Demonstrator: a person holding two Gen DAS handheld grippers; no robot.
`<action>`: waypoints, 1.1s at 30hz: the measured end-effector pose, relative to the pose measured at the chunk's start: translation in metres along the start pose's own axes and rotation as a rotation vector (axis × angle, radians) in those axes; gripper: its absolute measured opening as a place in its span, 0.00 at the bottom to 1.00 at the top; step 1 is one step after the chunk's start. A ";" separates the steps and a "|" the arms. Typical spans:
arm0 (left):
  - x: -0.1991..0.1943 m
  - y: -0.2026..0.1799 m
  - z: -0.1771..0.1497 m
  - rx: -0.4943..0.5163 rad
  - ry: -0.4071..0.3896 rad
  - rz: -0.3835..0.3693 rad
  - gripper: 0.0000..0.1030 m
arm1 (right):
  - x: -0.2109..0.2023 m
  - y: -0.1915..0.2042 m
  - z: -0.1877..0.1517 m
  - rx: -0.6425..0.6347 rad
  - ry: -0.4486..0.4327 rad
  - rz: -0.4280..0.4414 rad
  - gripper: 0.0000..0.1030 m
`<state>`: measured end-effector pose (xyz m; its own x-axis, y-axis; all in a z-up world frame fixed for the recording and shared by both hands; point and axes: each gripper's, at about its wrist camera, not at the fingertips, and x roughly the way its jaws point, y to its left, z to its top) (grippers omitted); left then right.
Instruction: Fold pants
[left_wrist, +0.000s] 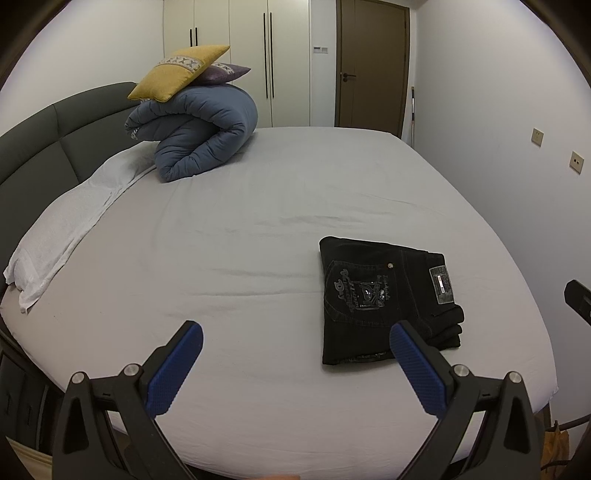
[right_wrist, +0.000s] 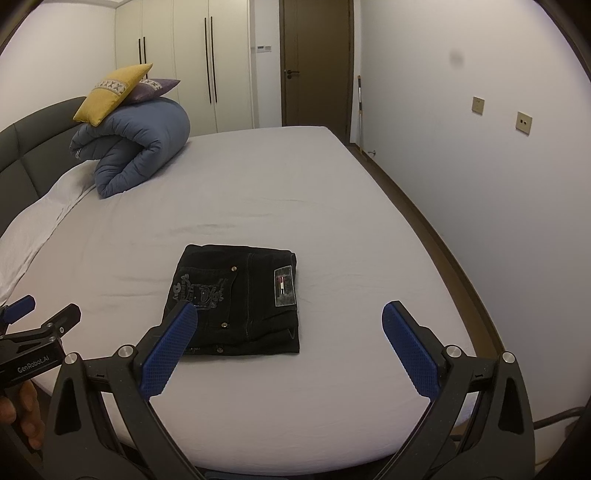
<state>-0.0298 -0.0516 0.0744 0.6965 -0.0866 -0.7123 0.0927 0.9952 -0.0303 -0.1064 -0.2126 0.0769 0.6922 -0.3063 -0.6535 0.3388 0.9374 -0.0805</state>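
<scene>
Left gripper (left_wrist: 295, 341) and right gripper (right_wrist: 290, 319) both hover wide apart, holding nothing. Folded black pants (right_wrist: 240, 299) lie on the bed (right_wrist: 258, 192), at 12 o'clock from the right gripper.

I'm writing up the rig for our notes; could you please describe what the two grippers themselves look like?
Both match: the left gripper and right gripper have black, triangular cut-out frames with round silver bolts, and two fingers faced with blue, diamond-textured pads. Seen from the right wrist view, the left gripper's body carries white "GenRobot.AI" lettering. No cables or sleeves are clearly visible.
</scene>
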 end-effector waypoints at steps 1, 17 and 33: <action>0.000 0.000 0.000 0.000 0.000 0.000 1.00 | -0.001 0.000 0.000 0.000 0.000 0.000 0.99; 0.000 -0.002 0.000 0.002 -0.005 -0.003 1.00 | -0.002 0.011 -0.008 -0.010 -0.006 0.002 0.99; 0.000 -0.005 0.000 0.000 -0.006 0.002 1.00 | -0.002 0.012 -0.009 -0.010 -0.006 0.001 0.99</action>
<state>-0.0300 -0.0567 0.0745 0.7006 -0.0852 -0.7084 0.0914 0.9954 -0.0293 -0.1094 -0.1997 0.0709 0.6962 -0.3066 -0.6490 0.3321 0.9392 -0.0874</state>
